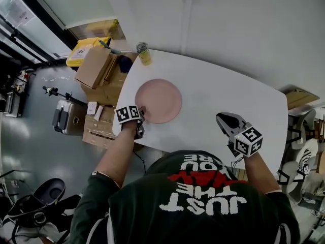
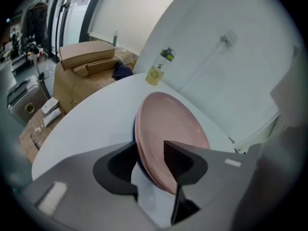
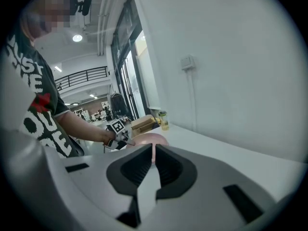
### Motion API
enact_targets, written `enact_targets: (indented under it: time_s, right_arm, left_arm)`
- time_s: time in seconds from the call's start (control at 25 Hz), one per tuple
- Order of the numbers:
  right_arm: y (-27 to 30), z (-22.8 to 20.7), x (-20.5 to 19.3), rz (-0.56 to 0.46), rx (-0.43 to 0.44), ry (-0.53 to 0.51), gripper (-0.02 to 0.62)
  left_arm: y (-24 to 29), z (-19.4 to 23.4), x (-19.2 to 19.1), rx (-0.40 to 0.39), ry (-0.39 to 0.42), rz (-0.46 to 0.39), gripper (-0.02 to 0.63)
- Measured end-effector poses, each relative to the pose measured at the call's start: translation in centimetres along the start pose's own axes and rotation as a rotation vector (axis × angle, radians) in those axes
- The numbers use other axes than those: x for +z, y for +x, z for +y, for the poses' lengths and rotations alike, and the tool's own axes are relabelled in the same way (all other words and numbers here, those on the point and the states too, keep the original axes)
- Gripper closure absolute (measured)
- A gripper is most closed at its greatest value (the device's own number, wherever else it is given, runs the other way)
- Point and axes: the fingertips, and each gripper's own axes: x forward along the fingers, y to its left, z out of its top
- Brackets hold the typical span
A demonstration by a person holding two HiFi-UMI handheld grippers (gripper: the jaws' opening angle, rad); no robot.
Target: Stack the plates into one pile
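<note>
A pink plate (image 1: 160,99) lies on the white table (image 1: 228,95), left of centre. In the left gripper view the pink plate (image 2: 168,124) rests on a dark blue plate (image 2: 135,129) whose edge just shows beneath it. My left gripper (image 1: 141,115) is at the pile's near left rim. Its jaws (image 2: 150,146) stand open with the rim of the plates between them. My right gripper (image 1: 222,117) hovers over the table's near right part, well apart from the plates. Its jaws (image 3: 153,150) are shut with nothing in them, and the pink plate (image 3: 151,139) shows beyond them.
A bottle of yellow liquid (image 1: 143,53) stands at the table's far left corner. Cardboard boxes (image 1: 96,67), a yellow case (image 1: 84,50) and a small suitcase (image 1: 63,117) sit on the floor left of the table. A white wall runs behind it.
</note>
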Motion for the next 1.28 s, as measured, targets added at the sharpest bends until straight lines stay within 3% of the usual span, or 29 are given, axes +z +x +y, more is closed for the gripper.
enact_targets:
  time_s: [0.08, 0.16, 0.32, 0.44, 0.56, 0.72, 0.88, 1.12, 1.28]
  right_arm:
    - [-0.5, -0.1, 0.0, -0.011, -0.005, 0.004, 0.588]
    - [-1.4, -0.3, 0.0, -0.033, -0.008, 0.011, 0.588]
    - [-4.2, -1.6, 0.0, -0.076, -0.01, 0.022, 0.588]
    - [-6.7, -2.6, -0.3, -0.107, 0.006, 0.013, 0.588]
    - [-8.8, -4.0, -0.8, -0.133, 0.034, 0.013, 0.588]
    - [-10.2, -5.4, -2.4, -0.145, 0.082, 0.04, 0.588]
    - [-9.6, -4.9, -3.2, -0.15, 0.084, 0.052, 0.588]
    - [-4.5, -0.9, -1.4, -0.174, 0.005, 0.025, 0.588]
    - [0.8, 3.6, 0.2, -0.198, -0.096, 0.117, 0.588]
  left_arm:
    - [-0.1, -0.4, -0.3, 0.005, 0.027, 0.012, 0.411]
    - [-1.0, -0.4, -0.6, -0.007, -0.004, -0.023, 0.377]
    - [-4.9, 0.2, -0.6, -0.025, -0.099, -0.197, 0.379]
    - [-8.9, -1.6, -1.5, -0.067, -0.093, -0.322, 0.379]
    - [-11.7, -6.3, -3.8, -0.166, -0.043, -0.394, 0.391]
    - [-14.6, -11.7, -7.4, -0.239, 0.013, -0.451, 0.591]
    - [-16.7, -14.7, -8.5, -0.33, 0.137, -0.461, 0.598]
    - [-18.0, -12.5, -3.2, -0.497, 0.259, -0.487, 0.598]
    - [-19.9, -8.5, 0.5, -0.588, 0.406, -0.432, 0.598]
